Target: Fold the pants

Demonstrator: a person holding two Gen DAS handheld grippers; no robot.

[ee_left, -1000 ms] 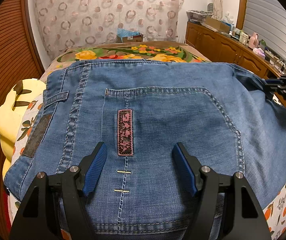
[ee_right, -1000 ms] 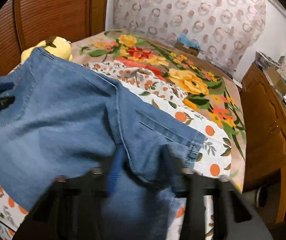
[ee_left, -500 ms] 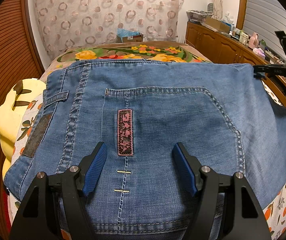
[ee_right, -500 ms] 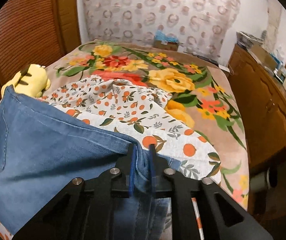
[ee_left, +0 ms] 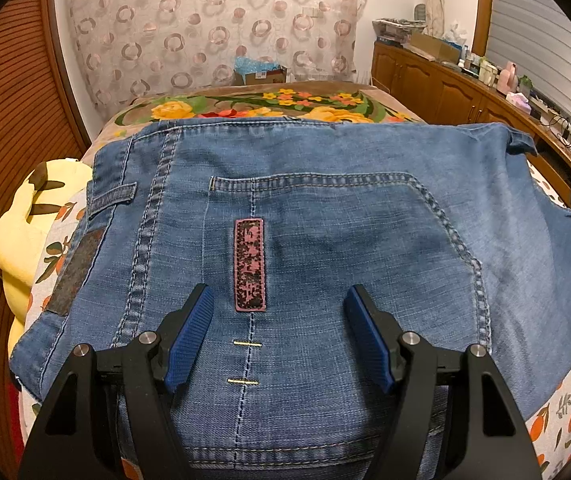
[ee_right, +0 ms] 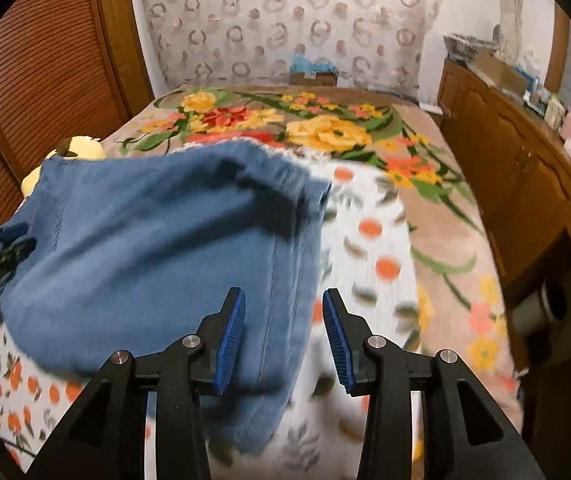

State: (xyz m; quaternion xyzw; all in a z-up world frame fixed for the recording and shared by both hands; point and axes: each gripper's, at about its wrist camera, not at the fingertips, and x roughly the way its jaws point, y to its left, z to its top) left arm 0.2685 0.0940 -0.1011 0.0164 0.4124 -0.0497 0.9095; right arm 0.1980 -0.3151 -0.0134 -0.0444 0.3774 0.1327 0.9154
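Observation:
Blue jeans (ee_left: 365, 220) lie folded on the bed, back pocket and pink label patch (ee_left: 250, 264) facing up. My left gripper (ee_left: 279, 296) stands open low over the denim just below the patch, its blue pads apart and pressing on nothing. In the right wrist view the jeans (ee_right: 145, 240) are blurred, and their right-hand edge runs between the pads of my right gripper (ee_right: 282, 294). Its jaws are opening and do not press the cloth. The left gripper (ee_right: 1, 244) shows at the far left edge of that view.
A yellow plush toy (ee_left: 25, 232) lies left of the jeans. Under them is an orange-dotted sheet (ee_right: 369, 240) on a floral blanket (ee_right: 325, 132). Wooden cabinets (ee_right: 517, 168) line the right side, a ribbed wooden panel (ee_right: 45, 72) the left. A cardboard box (ee_left: 259, 74) sits at the bed's far end.
My right gripper, shut on the jeans' right corner half a second ago, has opened, let it go and drawn back. The corner now lies on the bed. The left gripper stayed put.

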